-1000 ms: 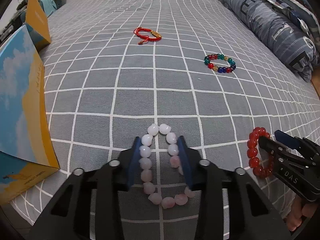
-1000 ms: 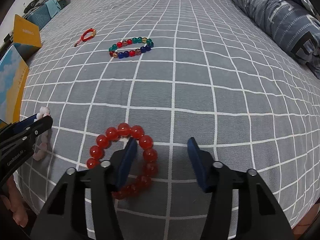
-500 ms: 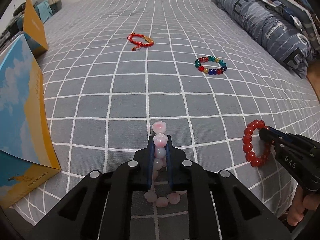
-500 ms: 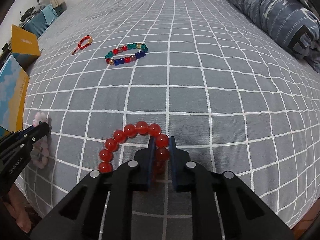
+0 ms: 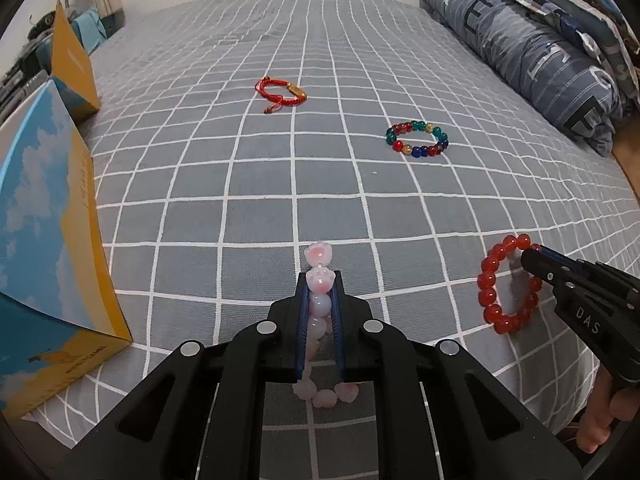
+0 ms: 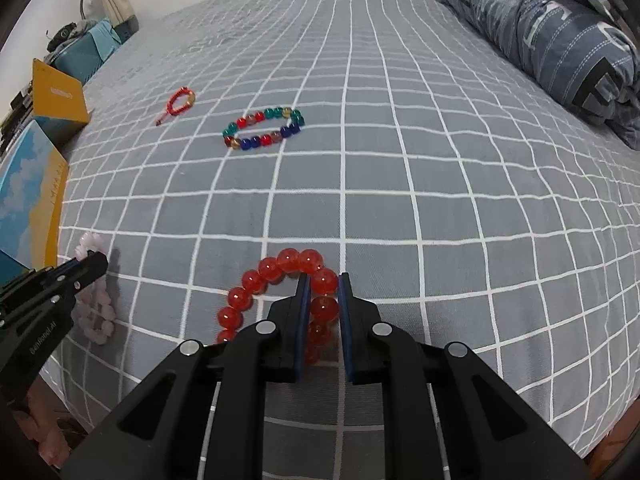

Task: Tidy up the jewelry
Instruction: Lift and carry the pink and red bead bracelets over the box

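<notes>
At the bottom centre of the left wrist view, the left gripper [image 5: 320, 292] is seen clamped on the pink bead bracelet [image 5: 318, 285], whose beads are squeezed into a line between the blue pads. At the bottom centre of the right wrist view, the right gripper [image 6: 323, 286] is pinched on one side of the red bead bracelet [image 6: 276, 270], which lies on the grey checked bedspread [image 6: 400, 160]. A multicoloured bead bracelet [image 6: 262, 128] and a red cord bracelet [image 6: 180, 102] are found in the upper left, apart from each other. A blue and yellow box [image 5: 44, 220] is seen at the left edge.
</notes>
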The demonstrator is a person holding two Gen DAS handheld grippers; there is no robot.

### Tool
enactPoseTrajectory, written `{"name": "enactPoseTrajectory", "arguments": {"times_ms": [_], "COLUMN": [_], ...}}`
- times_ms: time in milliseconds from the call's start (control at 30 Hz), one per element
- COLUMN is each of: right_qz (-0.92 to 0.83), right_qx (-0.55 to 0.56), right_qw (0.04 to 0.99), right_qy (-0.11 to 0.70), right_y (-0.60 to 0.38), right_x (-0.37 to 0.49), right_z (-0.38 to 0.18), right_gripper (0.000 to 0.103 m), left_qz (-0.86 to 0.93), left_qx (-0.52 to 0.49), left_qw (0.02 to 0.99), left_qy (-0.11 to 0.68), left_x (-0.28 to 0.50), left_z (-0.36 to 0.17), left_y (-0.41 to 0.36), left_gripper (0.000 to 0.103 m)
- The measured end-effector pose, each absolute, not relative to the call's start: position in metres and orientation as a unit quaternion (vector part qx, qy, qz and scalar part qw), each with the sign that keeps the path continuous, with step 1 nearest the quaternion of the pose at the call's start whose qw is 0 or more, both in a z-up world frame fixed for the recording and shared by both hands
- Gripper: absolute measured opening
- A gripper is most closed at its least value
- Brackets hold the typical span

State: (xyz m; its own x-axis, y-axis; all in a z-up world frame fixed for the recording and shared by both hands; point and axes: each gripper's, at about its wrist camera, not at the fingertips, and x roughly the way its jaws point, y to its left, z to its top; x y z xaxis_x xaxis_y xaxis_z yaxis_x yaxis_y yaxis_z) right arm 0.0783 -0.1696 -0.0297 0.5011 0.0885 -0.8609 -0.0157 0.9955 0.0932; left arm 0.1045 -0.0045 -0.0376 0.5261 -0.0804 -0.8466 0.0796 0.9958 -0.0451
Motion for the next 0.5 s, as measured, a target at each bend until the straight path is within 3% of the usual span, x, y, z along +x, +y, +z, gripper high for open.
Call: {"name": "enactPoseTrajectory", "arguments": {"times_ms": [500], "right_qz": [0.054], "right_qx": [0.041], "right_qw": [0.891], "right_qy": [0.449], "right_y": [-0.162], "right_x": [0.066], "right_z": [0.005], "right_gripper": [0.013], "left_qz": [-0.056], "left_qx": [-0.013], "left_qw": [0.896], "left_qy": [0.44], "left_x": [0.092], "left_z": [-0.001], "left_y": [-0.003], "left_gripper": [0.01]}}
